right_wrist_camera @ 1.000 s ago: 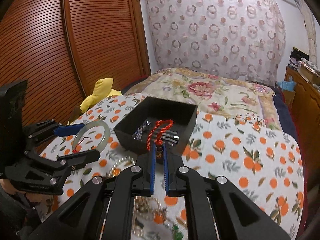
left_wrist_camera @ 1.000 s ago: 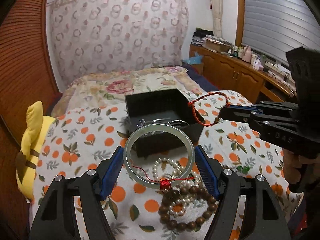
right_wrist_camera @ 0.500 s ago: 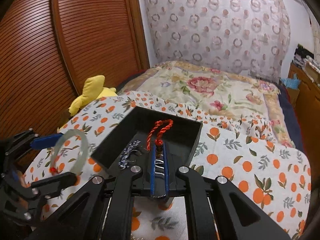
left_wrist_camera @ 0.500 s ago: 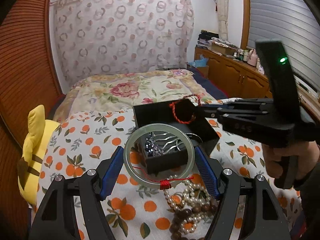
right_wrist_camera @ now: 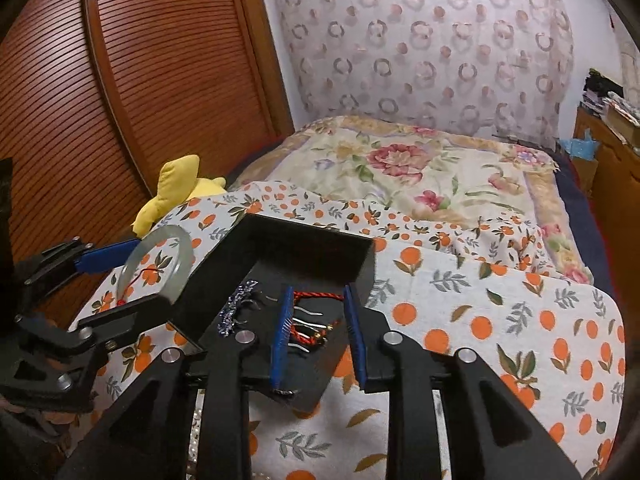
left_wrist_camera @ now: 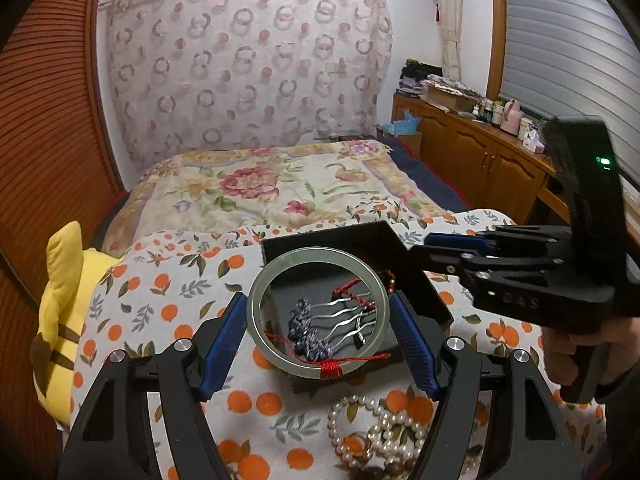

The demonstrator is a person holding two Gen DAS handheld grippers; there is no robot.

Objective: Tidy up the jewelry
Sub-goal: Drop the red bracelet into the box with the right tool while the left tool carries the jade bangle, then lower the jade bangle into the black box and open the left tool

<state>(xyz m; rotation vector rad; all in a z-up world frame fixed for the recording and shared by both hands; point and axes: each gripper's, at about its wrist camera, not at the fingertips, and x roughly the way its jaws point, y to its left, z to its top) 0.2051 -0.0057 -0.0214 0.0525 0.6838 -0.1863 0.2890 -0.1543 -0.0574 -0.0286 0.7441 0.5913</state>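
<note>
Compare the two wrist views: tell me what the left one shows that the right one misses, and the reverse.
Left wrist only: the pearls on the cloth below the box, the wooden cabinet and the window blind.

Right wrist only: the right gripper's own fingers standing open above the red cord, and the cloth to the box's right.

Both: the black box with hairpins, the jade bangle held in the left gripper, the yellow plush and the bed.

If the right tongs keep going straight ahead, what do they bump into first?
Probably the red cord bracelet lying between the open right tongs, inside the black box. Beyond it comes the box's far wall, though depth is hard to judge here.
</note>
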